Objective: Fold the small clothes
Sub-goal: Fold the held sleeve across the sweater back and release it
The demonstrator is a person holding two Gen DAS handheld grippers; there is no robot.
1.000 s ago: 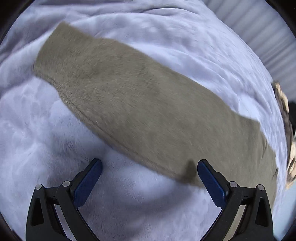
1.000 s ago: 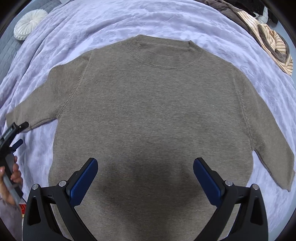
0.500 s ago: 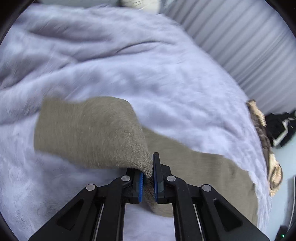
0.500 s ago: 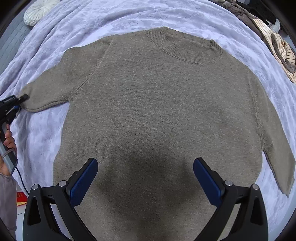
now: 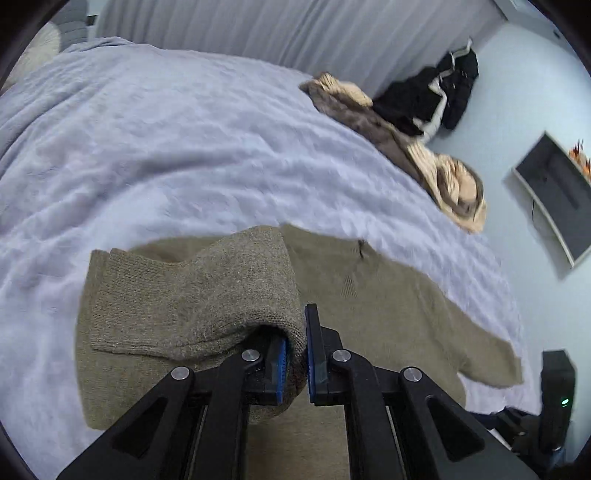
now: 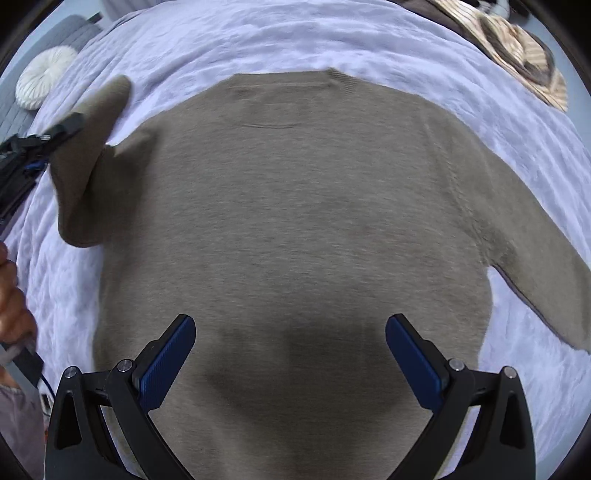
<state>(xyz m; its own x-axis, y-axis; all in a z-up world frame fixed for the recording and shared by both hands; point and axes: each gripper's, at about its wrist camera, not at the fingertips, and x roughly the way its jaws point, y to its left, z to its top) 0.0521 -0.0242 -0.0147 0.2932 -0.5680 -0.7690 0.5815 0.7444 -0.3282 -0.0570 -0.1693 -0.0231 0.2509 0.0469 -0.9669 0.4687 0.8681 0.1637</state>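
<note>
A taupe knit sweater (image 6: 295, 221) lies flat on a lavender bed cover (image 6: 295, 33), neck to the far side. My left gripper (image 5: 295, 354) is shut on the sweater's left sleeve (image 5: 192, 302) and holds it lifted and folded over toward the body; it also shows in the right wrist view (image 6: 62, 129) at the left edge with the raised sleeve (image 6: 88, 155). My right gripper (image 6: 290, 354) is open and empty, hovering above the sweater's lower body. The right sleeve (image 6: 543, 273) lies flat, stretched out to the right.
A pile of striped beige and brown clothes (image 5: 436, 173) lies at the bed's far edge, also in the right wrist view (image 6: 517, 51). Black clothing (image 5: 436, 96) lies on the floor beyond. A round white cushion (image 6: 44, 81) sits far left. A person's hand (image 6: 11, 295) holds the left tool.
My left gripper closed on the left sleeve, then lifted it and carried it inward toward the sweater's body. My right gripper stayed open and moved slightly forward over the sweater.
</note>
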